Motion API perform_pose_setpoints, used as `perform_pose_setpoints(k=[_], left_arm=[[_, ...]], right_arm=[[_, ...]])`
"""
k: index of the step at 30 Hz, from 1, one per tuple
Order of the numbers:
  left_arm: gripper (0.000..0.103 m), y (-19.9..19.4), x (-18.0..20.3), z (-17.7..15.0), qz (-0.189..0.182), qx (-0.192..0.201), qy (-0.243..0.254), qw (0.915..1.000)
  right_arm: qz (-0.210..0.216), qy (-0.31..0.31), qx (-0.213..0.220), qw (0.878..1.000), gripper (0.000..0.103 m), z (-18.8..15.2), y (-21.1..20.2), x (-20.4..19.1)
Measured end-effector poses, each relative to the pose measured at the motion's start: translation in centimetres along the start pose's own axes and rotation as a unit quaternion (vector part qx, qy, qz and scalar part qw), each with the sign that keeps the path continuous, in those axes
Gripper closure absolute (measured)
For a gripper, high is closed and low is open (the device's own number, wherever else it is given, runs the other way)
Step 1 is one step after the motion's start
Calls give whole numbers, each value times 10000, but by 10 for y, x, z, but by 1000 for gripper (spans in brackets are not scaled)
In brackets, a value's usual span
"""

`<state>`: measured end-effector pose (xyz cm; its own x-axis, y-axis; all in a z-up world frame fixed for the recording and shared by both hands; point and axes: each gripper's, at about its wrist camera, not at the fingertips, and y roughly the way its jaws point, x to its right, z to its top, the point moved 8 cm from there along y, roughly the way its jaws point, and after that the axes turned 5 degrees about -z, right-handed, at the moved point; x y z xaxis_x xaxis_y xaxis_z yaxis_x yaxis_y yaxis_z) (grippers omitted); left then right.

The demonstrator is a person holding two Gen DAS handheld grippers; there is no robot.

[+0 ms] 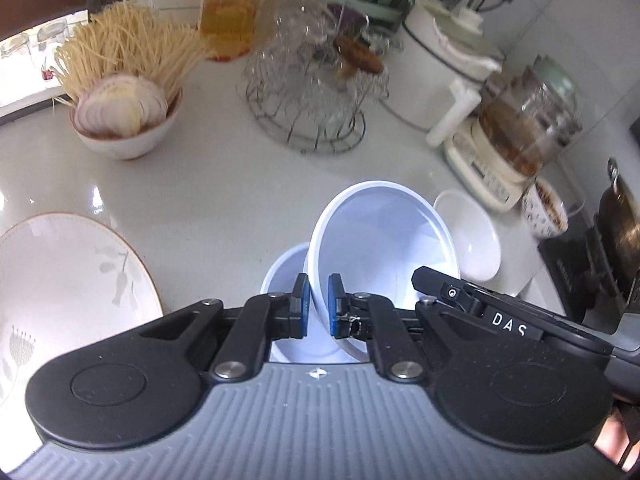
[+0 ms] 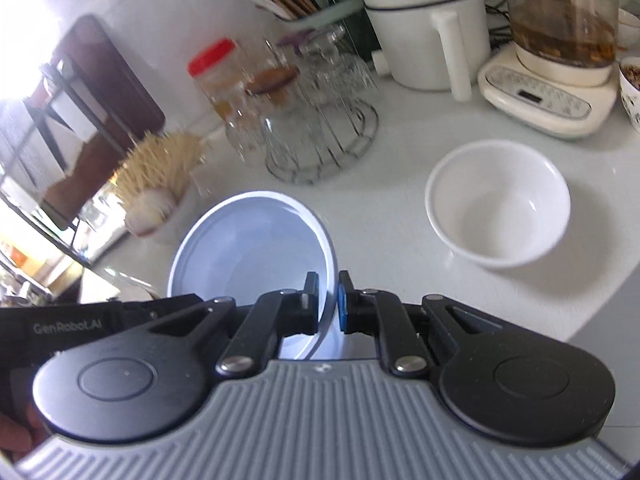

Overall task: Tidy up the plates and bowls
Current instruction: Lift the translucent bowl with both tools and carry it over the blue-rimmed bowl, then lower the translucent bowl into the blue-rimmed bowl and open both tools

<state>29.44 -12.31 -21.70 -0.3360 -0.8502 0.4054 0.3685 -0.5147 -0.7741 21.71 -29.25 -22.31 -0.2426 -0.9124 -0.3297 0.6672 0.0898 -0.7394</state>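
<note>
My left gripper (image 1: 317, 304) is shut on the rim of a pale blue bowl (image 1: 384, 248), held tilted above the counter. A second pale blue bowl (image 1: 280, 280) shows just below and left of it. My right gripper (image 2: 329, 300) is shut on the rim of a pale blue bowl (image 2: 256, 240), also tilted; its body shows in the left wrist view (image 1: 480, 304). A white bowl (image 2: 498, 204) stands upright on the counter to the right, also seen in the left wrist view (image 1: 468, 232). A large white patterned plate (image 1: 60, 280) lies at the left.
A bowl of onion and noodles (image 1: 124, 120), a wire rack of glasses (image 1: 316, 92), a red-lidded jar (image 1: 228, 20), a white pot (image 2: 428, 28) and a glass kettle on its base (image 2: 560, 60) stand behind. A patterned cup (image 1: 546, 212) and a dark pan (image 1: 620, 216) are at the right.
</note>
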Motion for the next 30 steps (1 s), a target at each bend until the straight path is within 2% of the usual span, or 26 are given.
perform_pose_setpoints(k=[8,17,18,20,21,22,23,30], left_arm=[[92,13,-3,-6,92,-240,80,9996],[90,17,-3,-10,125,-381,149,9991],[84,18,-2,-10,138,-408,173,9989],[64,17,-1,-10,139,-428,187,9988],[56,15,-1,-9,211,-381,195,9989],[56,12,0,-7,268,-299,258,9989],[55,8,4,-5,308,-209,395,9985],[55,-13,22,9,238,135,627,9977]], right_arm=[[-176,-213,-56,9996,89,-13,5,-2],[-188,-92,-70,9998,89,-15,5,0],[-175,-54,-82,9998,88,-15,5,0],[-121,-9,-121,9999,84,-15,5,0],[-100,2,-108,9999,73,-14,4,0],[-44,9,-79,10000,63,-13,3,-1],[12,18,-34,10000,62,-12,1,-2],[16,36,309,9995,62,3,-22,-4]])
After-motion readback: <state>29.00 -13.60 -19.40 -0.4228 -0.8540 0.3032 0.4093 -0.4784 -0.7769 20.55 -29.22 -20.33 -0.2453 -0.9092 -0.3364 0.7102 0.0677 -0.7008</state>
